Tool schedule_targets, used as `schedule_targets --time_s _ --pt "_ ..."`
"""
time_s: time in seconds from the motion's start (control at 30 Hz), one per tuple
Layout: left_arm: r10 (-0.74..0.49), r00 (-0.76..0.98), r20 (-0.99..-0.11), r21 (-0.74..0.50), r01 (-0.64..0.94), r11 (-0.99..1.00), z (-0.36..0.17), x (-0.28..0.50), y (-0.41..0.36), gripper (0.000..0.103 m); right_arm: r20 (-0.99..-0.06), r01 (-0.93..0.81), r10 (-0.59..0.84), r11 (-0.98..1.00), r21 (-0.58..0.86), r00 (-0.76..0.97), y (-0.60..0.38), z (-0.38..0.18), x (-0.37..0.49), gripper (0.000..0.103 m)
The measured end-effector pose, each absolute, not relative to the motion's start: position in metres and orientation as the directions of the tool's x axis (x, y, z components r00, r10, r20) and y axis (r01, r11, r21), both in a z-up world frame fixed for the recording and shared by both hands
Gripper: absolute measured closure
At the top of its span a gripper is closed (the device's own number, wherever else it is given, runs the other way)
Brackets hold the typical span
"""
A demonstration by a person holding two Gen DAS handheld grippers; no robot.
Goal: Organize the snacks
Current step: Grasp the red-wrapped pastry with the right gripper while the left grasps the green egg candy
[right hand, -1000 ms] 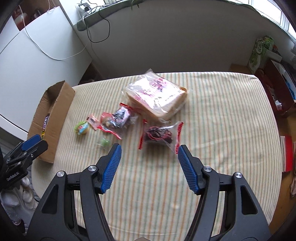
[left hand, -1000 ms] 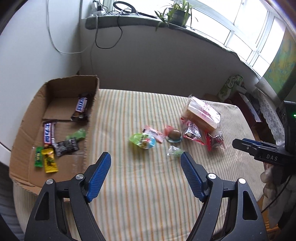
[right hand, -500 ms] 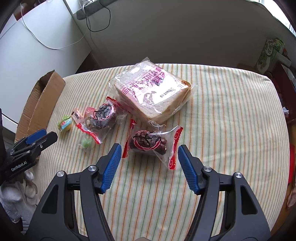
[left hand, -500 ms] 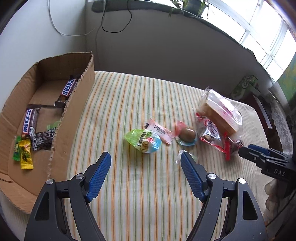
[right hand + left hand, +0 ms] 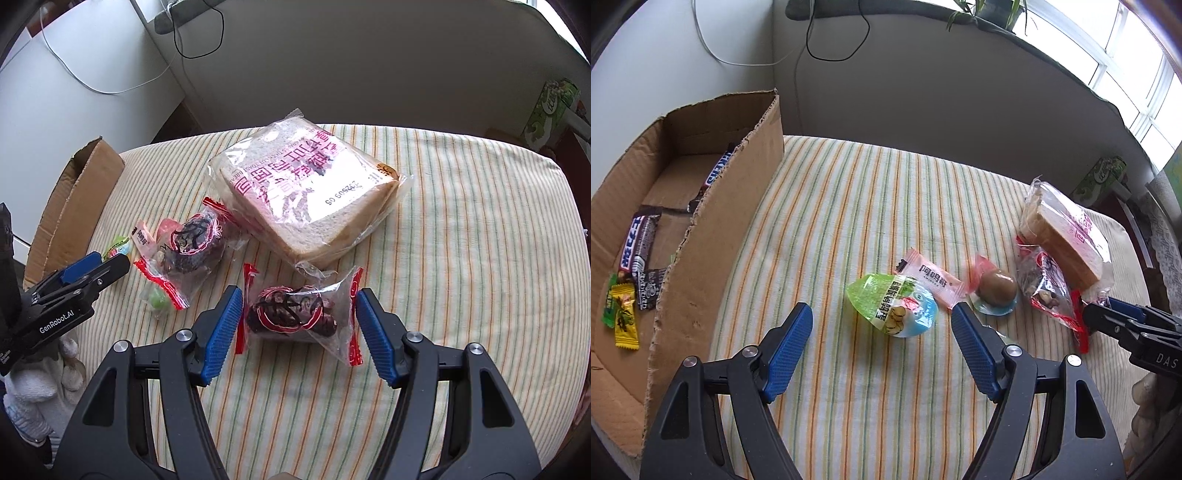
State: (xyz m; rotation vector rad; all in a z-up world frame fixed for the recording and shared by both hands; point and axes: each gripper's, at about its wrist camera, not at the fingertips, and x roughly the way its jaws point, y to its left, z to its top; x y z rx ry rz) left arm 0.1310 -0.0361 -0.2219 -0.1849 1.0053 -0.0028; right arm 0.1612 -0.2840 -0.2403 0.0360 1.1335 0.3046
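Note:
My left gripper (image 5: 882, 328) is open, its jaws either side of a green and blue egg-shaped snack pack (image 5: 894, 309) on the striped table. A pink sachet (image 5: 932, 276), a brown egg in a wrapper (image 5: 997, 290), a dark cake bag (image 5: 1047, 290) and a bagged bread loaf (image 5: 1067, 236) lie to its right. The cardboard box (image 5: 713, 236) at left holds several candy bars (image 5: 637, 247). My right gripper (image 5: 299, 317) is open, straddling a second dark cake bag (image 5: 295, 310). The bread (image 5: 310, 192) lies beyond it.
A small green candy (image 5: 157, 299) lies left of the right gripper. The left gripper (image 5: 79, 273) shows at the right wrist view's left edge. A green tissue box (image 5: 550, 107) stands beyond the table's far right. A wall and a windowsill with a plant (image 5: 993, 11) are behind.
Both grippers have moved forward and down toward the snacks. The left now brackets the egg-shaped pack; the right now brackets the near cake bag. Jaws stayed open.

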Motion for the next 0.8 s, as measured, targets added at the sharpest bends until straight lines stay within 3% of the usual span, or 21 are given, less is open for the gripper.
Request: schedule_targets --time_s 0.3,0.57,0.8 --pt "-0.080 0.546 -0.834 -0.137 -0.064 0.989 -0.226 0.132 -0.040 0.054 -0.888 -0.240 0.257 0.955 0.174 0.381 -0.277 -0.242 0.163 0.037" --pt "-0.094 0.559 -0.824 -0.157 -0.067 0.985 -0.222 0.139 -0.043 0.056 -0.886 -0.256 0.260 0.952 0.168 0.383 -0.277 -0.240 0.155 0.047" --pt "-0.102 0.573 -0.813 -0.165 -0.059 0.985 -0.217 0.131 -0.036 0.057 -0.879 -0.258 0.266 0.951 0.172 0.396 -0.280 -0.235 0.148 0.049"
